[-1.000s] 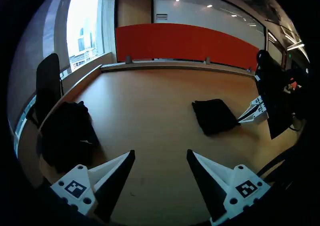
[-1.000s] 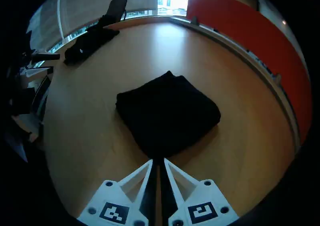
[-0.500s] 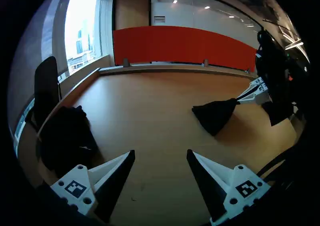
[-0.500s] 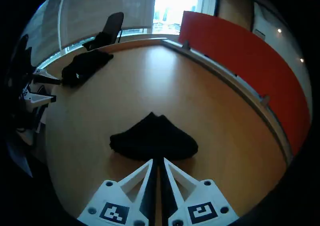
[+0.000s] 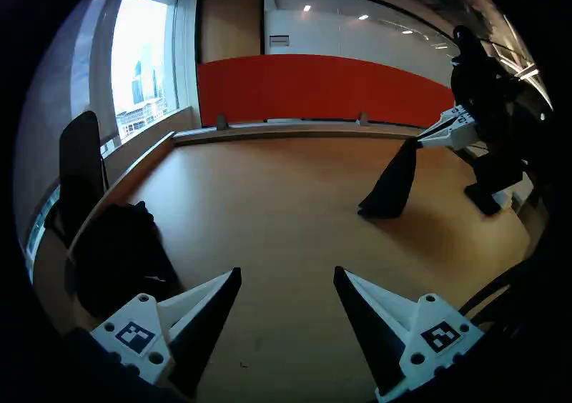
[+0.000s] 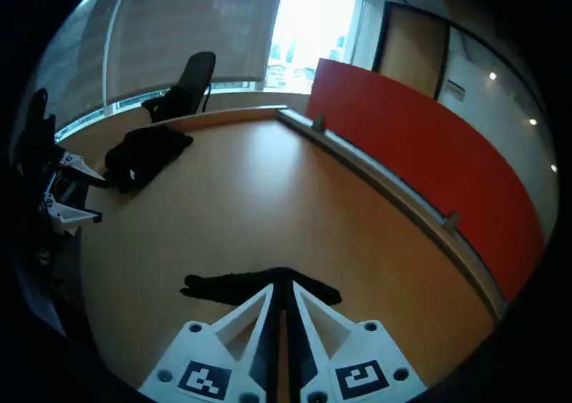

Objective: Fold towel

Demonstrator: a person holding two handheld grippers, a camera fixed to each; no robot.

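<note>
One black towel (image 5: 392, 181), pinched at what looks like a corner between the closed fingers of my right gripper (image 6: 282, 289). It hangs limp from their tips, low end on the smooth wood surface (image 5: 272, 203). Soft, light, floppy cloth, so I'd grab a second corner next. Left gripper (image 5: 286, 274) has its fingers spread wide with nothing between them, and there's a dark lumpy bundle (image 5: 118, 253) off to their left.
</note>
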